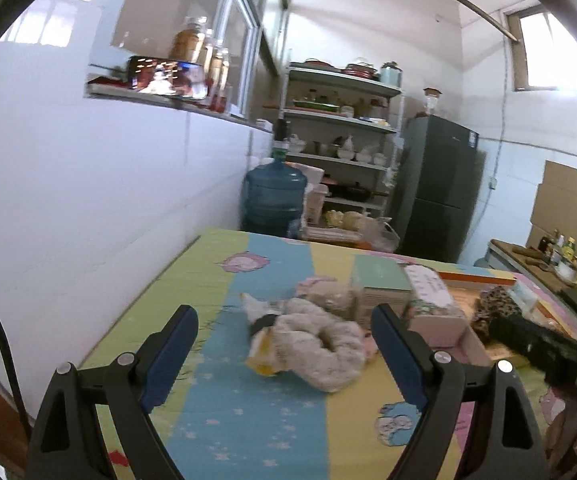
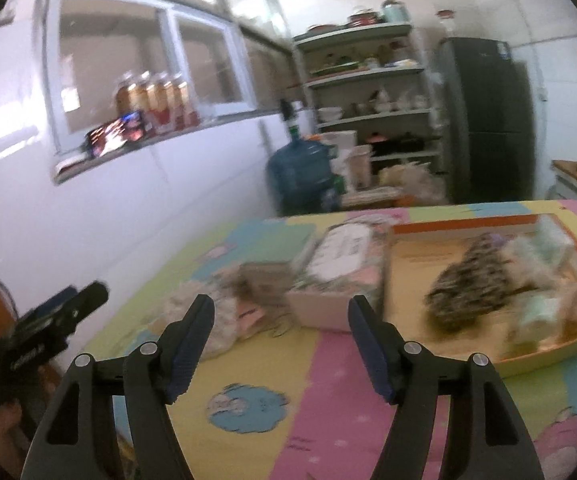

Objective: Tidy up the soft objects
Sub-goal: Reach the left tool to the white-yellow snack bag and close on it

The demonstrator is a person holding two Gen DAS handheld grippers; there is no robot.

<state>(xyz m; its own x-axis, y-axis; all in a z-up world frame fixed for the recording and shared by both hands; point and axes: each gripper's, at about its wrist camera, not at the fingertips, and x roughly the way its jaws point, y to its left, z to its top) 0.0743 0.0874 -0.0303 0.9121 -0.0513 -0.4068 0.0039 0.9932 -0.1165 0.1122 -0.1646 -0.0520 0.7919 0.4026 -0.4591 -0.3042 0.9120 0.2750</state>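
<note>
A pile of pale fluffy soft things (image 1: 312,336) lies on the colourful striped tablecloth (image 1: 248,408). My left gripper (image 1: 284,320) is open and empty, its jaws wide on either side of the pile, just short of it. My right gripper (image 2: 280,312) is open and empty above the cloth, in front of a pink box (image 2: 336,276). The pile shows blurred in the right wrist view (image 2: 192,308). A leopard-print soft thing (image 2: 472,284) and other soft pieces lie in an orange-rimmed tray (image 2: 464,224). The right gripper's body also shows in the left wrist view (image 1: 544,344).
A mint box (image 1: 380,280) and the pink box (image 1: 436,308) stand behind the pile. A white wall runs along the table's left side. Beyond the table stand a blue water jug (image 1: 274,200), a shelf rack (image 1: 340,136) and a dark fridge (image 1: 436,188).
</note>
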